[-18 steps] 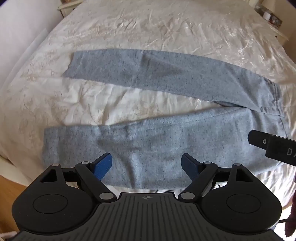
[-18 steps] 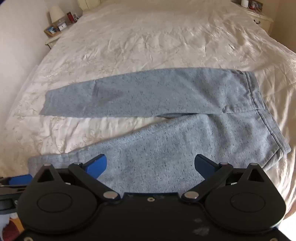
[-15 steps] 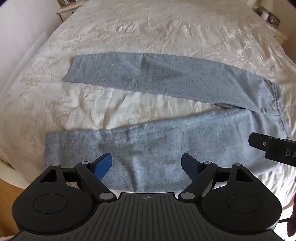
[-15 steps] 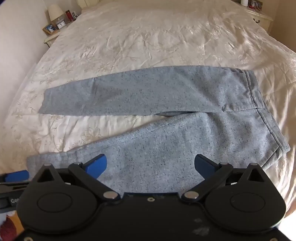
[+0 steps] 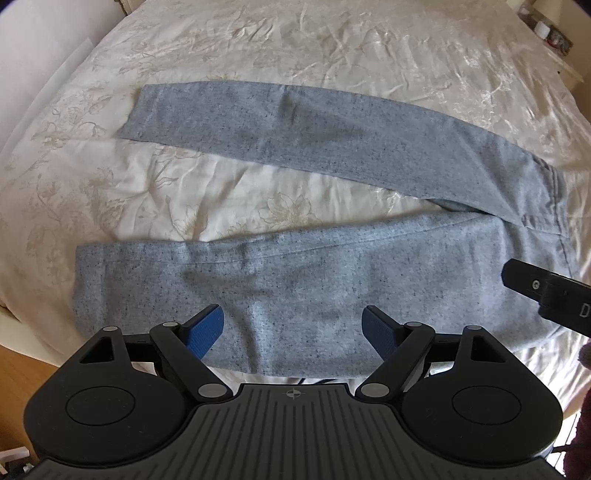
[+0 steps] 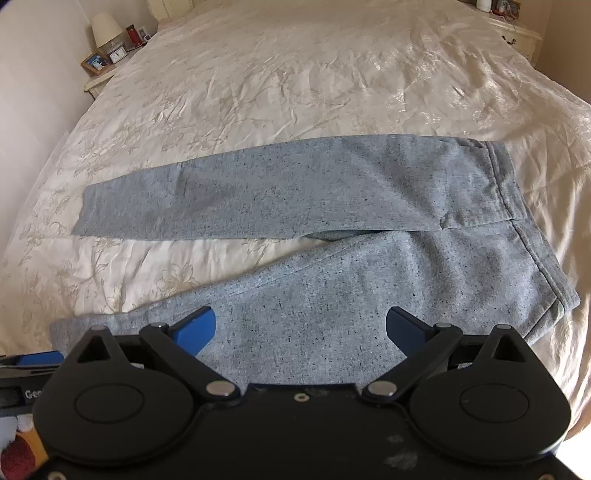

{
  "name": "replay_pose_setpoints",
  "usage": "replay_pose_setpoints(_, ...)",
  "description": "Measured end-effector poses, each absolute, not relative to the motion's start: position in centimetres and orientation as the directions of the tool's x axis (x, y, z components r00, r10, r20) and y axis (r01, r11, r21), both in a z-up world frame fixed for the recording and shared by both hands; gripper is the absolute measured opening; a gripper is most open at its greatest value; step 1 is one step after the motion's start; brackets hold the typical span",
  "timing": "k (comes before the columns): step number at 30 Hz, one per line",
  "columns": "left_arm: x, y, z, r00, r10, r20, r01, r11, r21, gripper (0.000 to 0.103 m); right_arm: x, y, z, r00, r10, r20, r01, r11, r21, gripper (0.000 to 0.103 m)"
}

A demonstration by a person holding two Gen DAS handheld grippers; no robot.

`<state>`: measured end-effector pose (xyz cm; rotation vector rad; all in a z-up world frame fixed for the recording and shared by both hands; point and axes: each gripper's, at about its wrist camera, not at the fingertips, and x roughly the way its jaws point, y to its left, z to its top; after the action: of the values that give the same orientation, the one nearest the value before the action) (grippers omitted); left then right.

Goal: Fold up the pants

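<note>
Grey speckled pants (image 5: 332, 266) lie flat on the bed with the legs spread in a V, cuffs to the left and waistband to the right. They also show in the right wrist view (image 6: 332, 206). My left gripper (image 5: 293, 328) is open and empty, hovering over the near leg close to the bed's front edge. My right gripper (image 6: 300, 326) is open and empty above the near leg's thigh part. The right gripper's body shows at the right edge of the left wrist view (image 5: 546, 295).
The bed is covered by a cream floral bedspread (image 6: 295, 81). A nightstand with a lamp (image 6: 105, 29) and picture frame stands at the far left, and another nightstand (image 6: 517, 33) at the far right. Wooden floor (image 5: 22, 373) shows at the lower left.
Both grippers have moved slightly forward over the bed. The pants lie as before and both grippers stay open.
</note>
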<state>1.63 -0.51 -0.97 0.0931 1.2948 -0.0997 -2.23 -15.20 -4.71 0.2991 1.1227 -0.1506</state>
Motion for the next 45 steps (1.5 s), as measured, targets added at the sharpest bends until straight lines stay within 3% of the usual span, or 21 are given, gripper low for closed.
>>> replay_pose_setpoints(7,1.9,-1.4,-1.7,0.235,-0.03,-0.972,0.126,0.992,0.0,0.081,-1.3,-15.4,-5.4,0.396,0.034,-0.917,0.26,0.954,0.148,0.103)
replay_pose_setpoints(10,2.1,-1.7,-1.8,0.239,-0.03,-0.971,0.123,0.992,0.0,0.074,-0.8,-15.4,-5.6,0.386,0.033,-0.922,0.256,0.956,0.141,0.103)
replay_pose_setpoints(24,3.8,-2.9,-1.6,0.293,0.043,-0.955,0.073,0.995,0.068,0.074,0.6,-17.5,-5.4,0.462,0.047,-0.885,0.232,0.957,0.172,0.103)
replay_pose_setpoints(32,6.3,-3.6,-2.7,0.257,0.083,-0.963,0.062,0.993,0.102,0.07,2.8,-20.0,-6.0,0.493,0.081,-0.866,0.133,0.977,0.167,0.094)
replay_pose_setpoints(41,12.4,-2.7,-4.3,0.253,0.093,-0.963,0.037,0.994,0.105,0.063,10.8,-21.0,-8.1,0.515,0.173,-0.84,-0.102,0.985,0.14,0.075)
replay_pose_setpoints(45,15.2,-1.8,-5.6,0.235,0.095,-0.967,0.011,0.995,0.101,0.063,15.6,-19.9,-9.5,0.543,0.189,-0.818,-0.223,0.972,0.076,0.081)
